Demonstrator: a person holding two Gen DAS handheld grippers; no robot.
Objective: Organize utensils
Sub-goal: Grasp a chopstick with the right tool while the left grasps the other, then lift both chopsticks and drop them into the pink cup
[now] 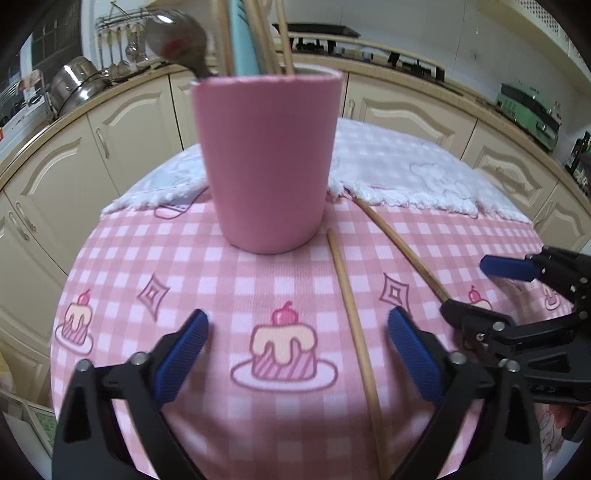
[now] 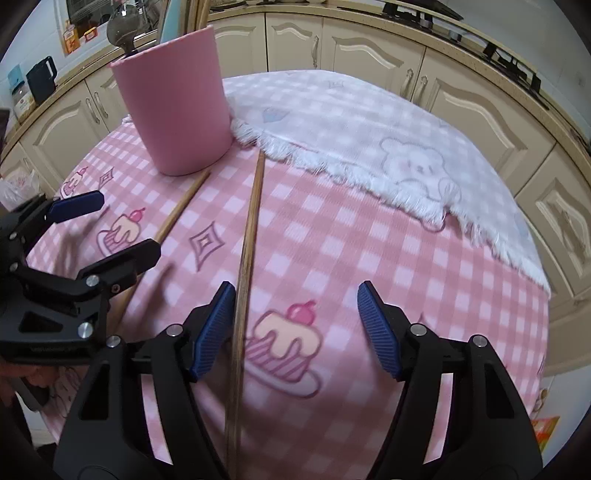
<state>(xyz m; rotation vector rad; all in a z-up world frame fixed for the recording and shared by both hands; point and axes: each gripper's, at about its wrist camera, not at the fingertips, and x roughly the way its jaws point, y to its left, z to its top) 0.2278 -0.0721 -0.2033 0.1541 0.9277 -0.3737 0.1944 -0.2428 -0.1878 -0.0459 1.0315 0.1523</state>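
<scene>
A pink cup point(image 1: 269, 158) stands on the pink checked tablecloth point(image 1: 207, 266) and holds a metal spoon point(image 1: 177, 40), several wooden chopsticks point(image 1: 284, 33) and a light blue utensil point(image 1: 242, 37). Two loose chopsticks lie on the cloth: a lighter one point(image 1: 351, 314) and a darker one point(image 1: 402, 251). My left gripper point(image 1: 297, 332) is open and empty, with the lighter chopstick between its fingers. My right gripper point(image 2: 295, 325) is open and empty, with the darker chopstick point(image 2: 247, 258) just inside its left finger point(image 2: 218, 325). The cup point(image 2: 177, 107) and the lighter chopstick point(image 2: 181, 206) also show in the right wrist view.
A white fringed towel point(image 1: 413, 173) with bear prints covers the far part of the table and also shows in the right wrist view point(image 2: 369, 140). Cream kitchen cabinets point(image 1: 122, 129) ring the table. Pots point(image 1: 74, 81) sit on the counter at left. Each gripper is visible in the other's view.
</scene>
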